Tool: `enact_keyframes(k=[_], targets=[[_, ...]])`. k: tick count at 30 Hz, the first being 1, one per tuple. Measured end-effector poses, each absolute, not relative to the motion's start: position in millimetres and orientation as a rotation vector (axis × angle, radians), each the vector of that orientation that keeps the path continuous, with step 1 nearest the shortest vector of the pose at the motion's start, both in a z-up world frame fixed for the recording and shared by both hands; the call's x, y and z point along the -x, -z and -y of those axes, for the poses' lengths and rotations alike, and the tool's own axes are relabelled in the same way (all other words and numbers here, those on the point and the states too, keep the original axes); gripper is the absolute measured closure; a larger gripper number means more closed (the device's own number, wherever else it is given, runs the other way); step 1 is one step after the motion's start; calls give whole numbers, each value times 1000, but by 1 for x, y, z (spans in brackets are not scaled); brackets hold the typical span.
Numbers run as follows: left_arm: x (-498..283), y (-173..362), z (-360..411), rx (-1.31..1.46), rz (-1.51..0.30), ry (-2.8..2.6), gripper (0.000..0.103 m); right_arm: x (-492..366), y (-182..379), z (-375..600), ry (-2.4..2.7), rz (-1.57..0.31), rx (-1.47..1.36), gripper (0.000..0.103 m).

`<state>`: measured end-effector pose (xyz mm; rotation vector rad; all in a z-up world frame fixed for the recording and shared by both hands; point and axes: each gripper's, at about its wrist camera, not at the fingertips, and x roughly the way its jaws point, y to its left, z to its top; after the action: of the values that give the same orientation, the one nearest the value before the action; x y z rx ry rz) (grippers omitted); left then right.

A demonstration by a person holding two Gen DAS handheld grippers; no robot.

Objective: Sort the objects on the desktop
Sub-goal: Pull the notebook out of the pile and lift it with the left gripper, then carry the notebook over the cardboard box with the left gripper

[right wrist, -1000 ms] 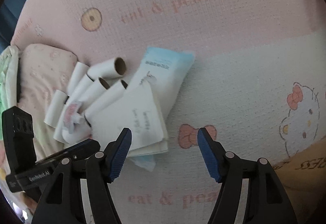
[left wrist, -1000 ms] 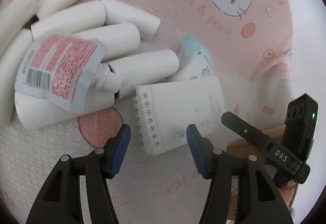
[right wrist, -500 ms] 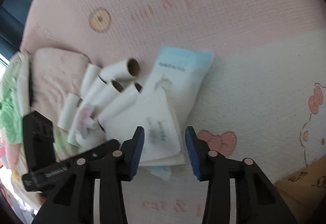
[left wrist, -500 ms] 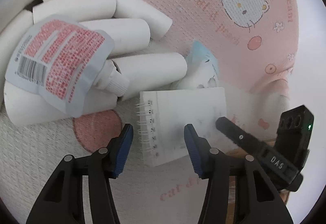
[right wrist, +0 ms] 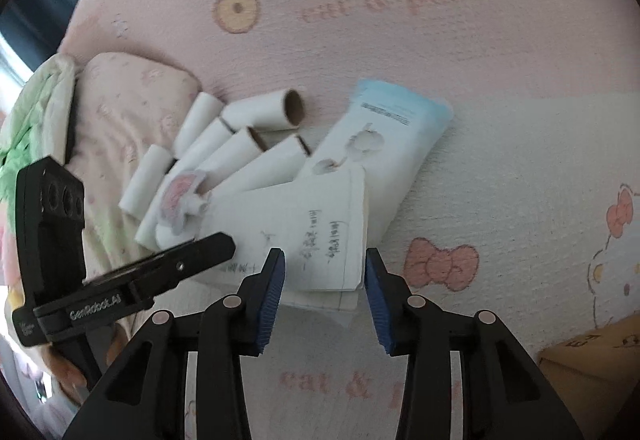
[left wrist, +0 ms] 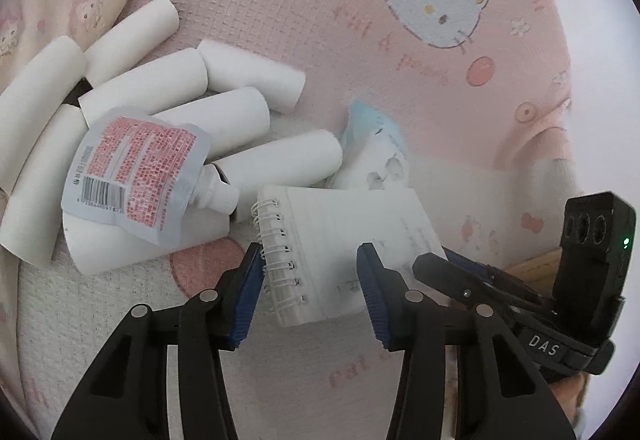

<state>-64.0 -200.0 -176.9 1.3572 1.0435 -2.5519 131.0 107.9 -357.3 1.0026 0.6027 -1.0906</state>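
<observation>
Sorting looks barely begun: everything lies in one loose heap on the pink cartoon-print blanket. White cardboard tubes are jumbled together at the left, a spouted pouch with a red label sprawls across them, a spiral notepad leans on the near right of the pile, and a blue-and-white packet lies partly under the notepad at the far right. No separate groups are visible, so by this judgement every item is left to place.

Left gripper angles steeply down with its jaws closing around the notepad's spiral-bound end; the left pad sits at the coils, the right one over the page, and no firm pinch shows, so the pad is not gripped. Right gripper also tilts steeply down, just above the notepad's near right corner, jaws part-way narrowed and clear of the paper, holding nothing. The two grippers sit close together, each visible in the other's view.
</observation>
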Motion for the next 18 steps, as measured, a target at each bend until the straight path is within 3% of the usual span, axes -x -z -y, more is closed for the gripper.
enact_keyframes(k=[4, 13, 18], targets=[[56, 166, 207, -1306, -1126, 2572, 52, -133, 341, -111, 1083, -570, -982, 65], [47, 118, 195, -1188, -924, 2698, 52, -150, 302, -121, 1116, -503, -889, 65], [41, 90, 192, -1096, -899, 2786, 52, -146, 268, -135, 1148, -445, -824, 65]])
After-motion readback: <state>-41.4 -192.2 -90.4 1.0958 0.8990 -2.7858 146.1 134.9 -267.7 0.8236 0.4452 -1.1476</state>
